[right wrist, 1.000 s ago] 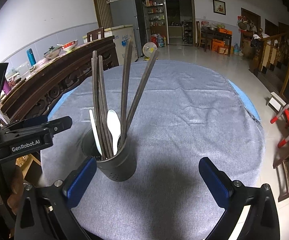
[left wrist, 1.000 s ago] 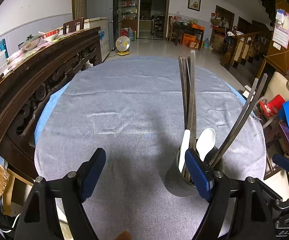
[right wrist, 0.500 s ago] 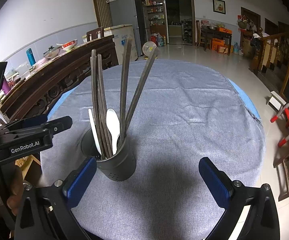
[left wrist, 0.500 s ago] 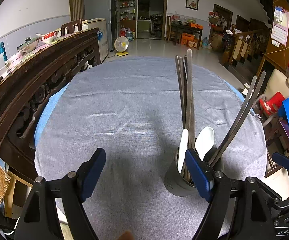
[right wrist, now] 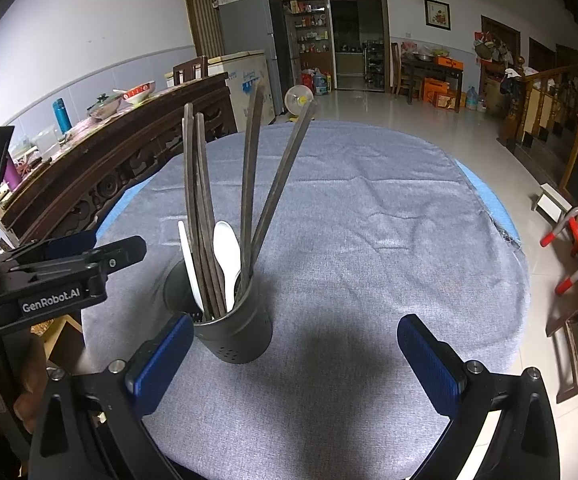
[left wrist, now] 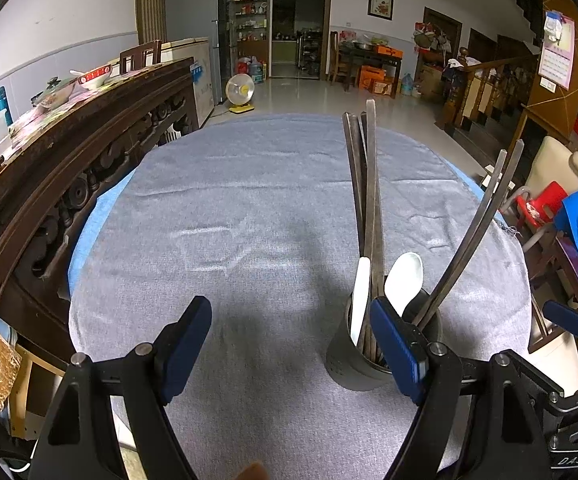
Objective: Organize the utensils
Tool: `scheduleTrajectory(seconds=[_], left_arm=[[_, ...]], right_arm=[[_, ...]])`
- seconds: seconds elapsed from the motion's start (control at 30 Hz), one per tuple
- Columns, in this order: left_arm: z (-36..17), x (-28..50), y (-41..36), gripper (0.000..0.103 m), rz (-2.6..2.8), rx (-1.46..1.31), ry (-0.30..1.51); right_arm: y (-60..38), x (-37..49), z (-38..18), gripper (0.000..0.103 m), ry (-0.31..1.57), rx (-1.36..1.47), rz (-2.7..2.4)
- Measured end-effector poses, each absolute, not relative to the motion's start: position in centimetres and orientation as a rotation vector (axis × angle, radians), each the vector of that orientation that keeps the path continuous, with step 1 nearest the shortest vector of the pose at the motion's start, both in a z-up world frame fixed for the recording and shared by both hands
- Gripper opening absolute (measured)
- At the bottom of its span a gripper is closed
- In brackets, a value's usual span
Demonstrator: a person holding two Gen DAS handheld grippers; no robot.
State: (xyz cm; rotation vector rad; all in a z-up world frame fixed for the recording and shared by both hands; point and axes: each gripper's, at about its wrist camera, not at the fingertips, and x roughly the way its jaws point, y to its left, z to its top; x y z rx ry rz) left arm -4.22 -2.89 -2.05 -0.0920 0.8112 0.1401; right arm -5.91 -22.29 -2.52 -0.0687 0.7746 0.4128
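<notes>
A dark grey perforated utensil holder (right wrist: 233, 336) stands near the front of the round table, also in the left wrist view as the holder (left wrist: 345, 364). In it stand several long dark chopsticks (right wrist: 249, 184) and two white spoons (right wrist: 227, 256). My left gripper (left wrist: 293, 348) is open with only cloth between its fingers, and its right finger overlaps the holder. My right gripper (right wrist: 297, 360) is open too, its left finger just in front of the holder. The left gripper's body (right wrist: 57, 280) shows at the left of the right wrist view.
A grey cloth (left wrist: 249, 220) covers the table (right wrist: 369, 220). A carved dark wooden sideboard (left wrist: 69, 168) with bowls runs along the left. Chairs (right wrist: 577, 248) stand off the right edge. Tiled floor, a small fan (left wrist: 240, 90) and a fridge lie beyond.
</notes>
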Motion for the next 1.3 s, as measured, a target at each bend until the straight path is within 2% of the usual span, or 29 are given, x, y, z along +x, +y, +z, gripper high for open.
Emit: scheduleTrajectory(seconds=[1.3], left_arm=[[-1.6,-3.9,-4.3,0.082,0.097,-0.066,0.784]], right_arm=[[-22.7,-6.1,-2.7,0.103,0.778,-0.069,0.396]])
